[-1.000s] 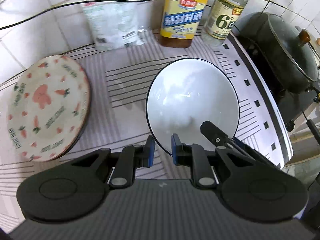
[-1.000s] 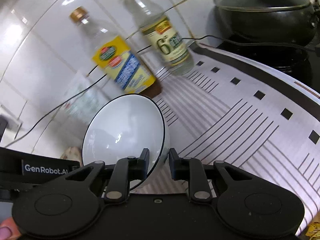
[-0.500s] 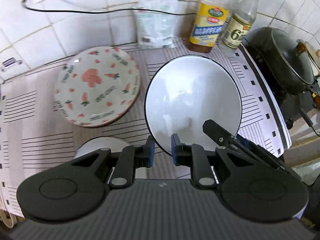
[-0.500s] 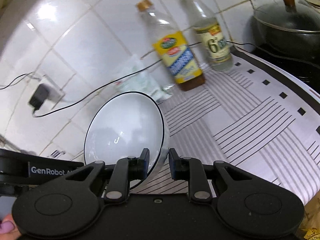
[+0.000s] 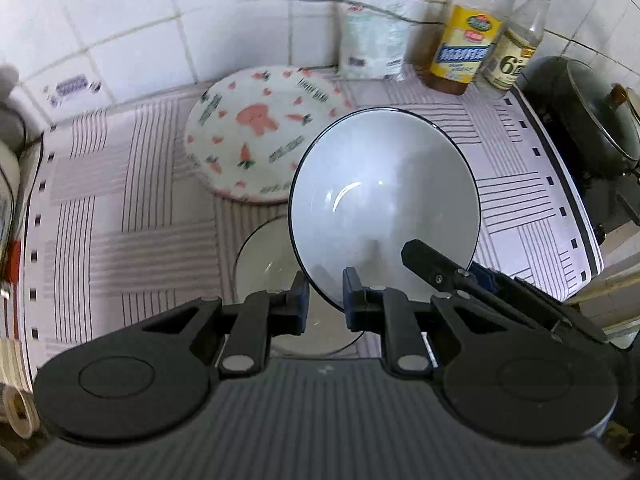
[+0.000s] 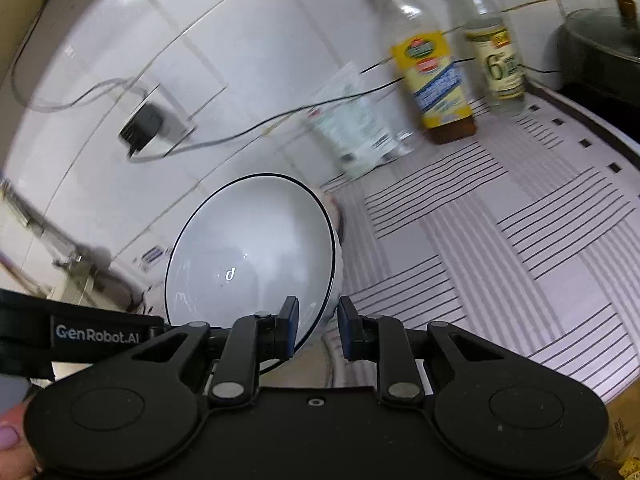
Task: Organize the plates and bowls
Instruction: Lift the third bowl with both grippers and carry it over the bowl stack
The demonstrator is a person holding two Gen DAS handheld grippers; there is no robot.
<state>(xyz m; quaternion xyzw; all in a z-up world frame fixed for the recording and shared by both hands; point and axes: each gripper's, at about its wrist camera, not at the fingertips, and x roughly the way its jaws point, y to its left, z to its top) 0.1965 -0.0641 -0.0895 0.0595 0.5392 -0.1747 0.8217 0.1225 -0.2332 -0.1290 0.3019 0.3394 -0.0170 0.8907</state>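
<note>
A white bowl with a thin black rim (image 5: 384,204) hangs in the air, held at its rim by both grippers. My left gripper (image 5: 325,296) is shut on its near rim. My right gripper (image 6: 318,322) is shut on the same bowl (image 6: 252,256) from the other side; its fingers (image 5: 436,270) show at the right in the left wrist view. A second white bowl (image 5: 268,264) stands on the counter just below and left of the held one. A stack of carrot-patterned plates (image 5: 260,132) lies behind it.
Two bottles (image 5: 464,48) (image 5: 516,48) and a white bag (image 5: 372,40) stand against the tiled wall. A dark lidded pot (image 5: 592,120) sits on the stove at right. A striped mat (image 6: 500,240) covers the counter. A plug and cord (image 6: 140,128) hang on the wall.
Both grippers carried the bowl to the left and up. The carrot plates shifted toward the middle of the view, and the second white bowl came into view beneath the held one.
</note>
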